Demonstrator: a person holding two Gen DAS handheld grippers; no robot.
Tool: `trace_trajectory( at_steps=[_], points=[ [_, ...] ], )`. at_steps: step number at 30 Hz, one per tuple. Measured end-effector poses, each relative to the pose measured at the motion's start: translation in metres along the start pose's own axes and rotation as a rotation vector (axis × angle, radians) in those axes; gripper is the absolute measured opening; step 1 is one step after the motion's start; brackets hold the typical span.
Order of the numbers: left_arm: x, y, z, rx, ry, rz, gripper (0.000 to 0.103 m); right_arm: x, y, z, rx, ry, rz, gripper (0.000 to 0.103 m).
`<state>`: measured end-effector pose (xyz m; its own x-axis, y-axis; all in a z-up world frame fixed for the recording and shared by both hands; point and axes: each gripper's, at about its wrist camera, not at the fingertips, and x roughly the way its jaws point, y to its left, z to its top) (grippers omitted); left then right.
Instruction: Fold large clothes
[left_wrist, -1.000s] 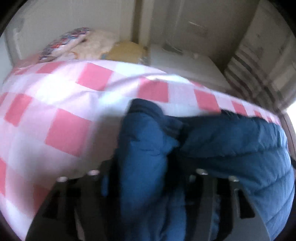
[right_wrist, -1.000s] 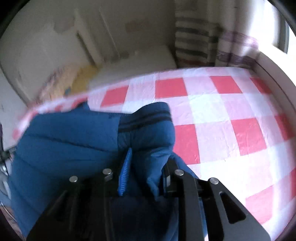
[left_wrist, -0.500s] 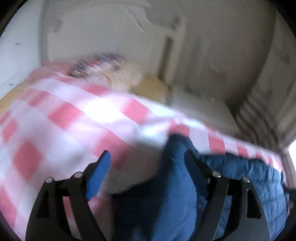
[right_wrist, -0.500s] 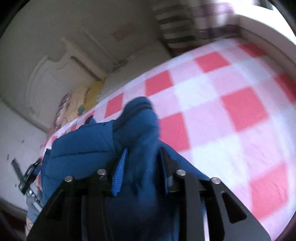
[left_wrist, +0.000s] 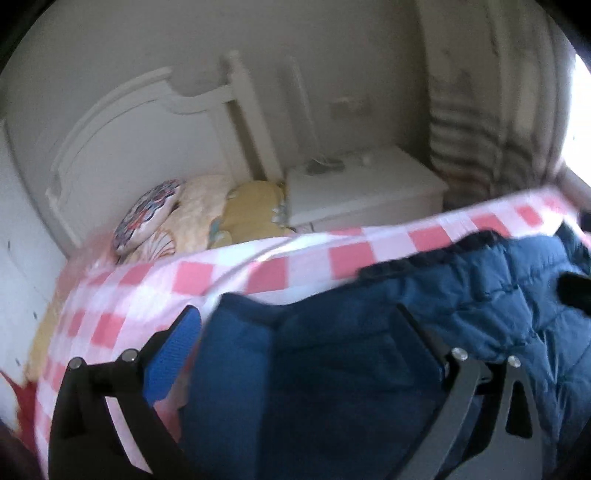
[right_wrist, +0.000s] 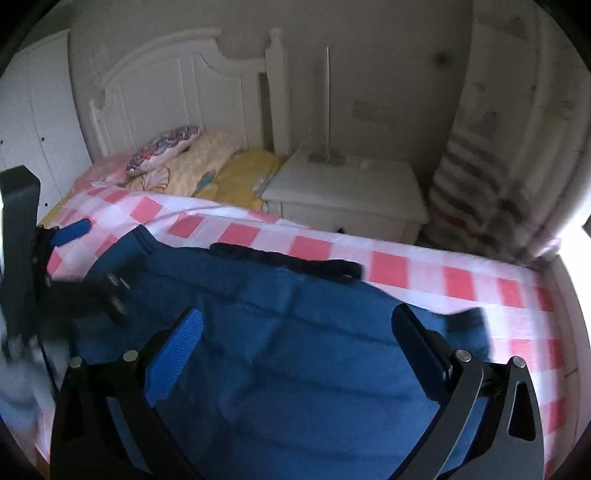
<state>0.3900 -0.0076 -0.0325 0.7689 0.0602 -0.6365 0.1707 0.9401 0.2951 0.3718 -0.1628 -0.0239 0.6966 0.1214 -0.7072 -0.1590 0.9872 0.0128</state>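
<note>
On the left wrist view first: the left gripper has its jaws spread wide, and the puffy blue quilted jacket sits bunched between and under them, though nothing is pinched. The jacket lies across the pink-and-white checked bedsheet, piled up toward the right side of the frame. Behind the bed you can make out a white bedside cabinet and a patterned round cushion near the white headboard.

Over on the right wrist view, the right gripper is spread apart too and grips nothing, hovering just over the jacket, which is laid out flatter here, with its dark ribbed band running along the far edge. The left gripper pokes in from the left edge, right by the jacket's corner.

My take on handling: this thing looks light but bulky and springy, so folds will probably want to puff back open. The shell also looks slick, so a shallow pinch could slide off. I'd grab at the ribbed band or a stitched seam near a corner, where the fabric is thinner and firmer, rather than a fat padded section.
</note>
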Motion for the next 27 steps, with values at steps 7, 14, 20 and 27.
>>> trace_trajectory(
  at_steps=[7,14,20,27],
  points=[
    [0.075,-0.037,-0.005,0.074,0.160,0.021,0.101,0.102,-0.013,-0.018,-0.012,0.208,-0.111,0.099],
    [0.083,-0.031,-0.013,0.017,0.129,-0.015,0.101,0.104,-0.029,-0.021,0.047,0.173,-0.049,0.099],
    [0.071,-0.031,-0.013,0.038,0.134,-0.003,0.101,0.090,-0.027,-0.024,0.051,0.206,-0.012,0.098],
    [0.011,-0.012,-0.034,0.131,0.020,0.036,0.101,0.014,-0.036,-0.059,-0.038,0.163,-0.020,0.098]
  ],
)
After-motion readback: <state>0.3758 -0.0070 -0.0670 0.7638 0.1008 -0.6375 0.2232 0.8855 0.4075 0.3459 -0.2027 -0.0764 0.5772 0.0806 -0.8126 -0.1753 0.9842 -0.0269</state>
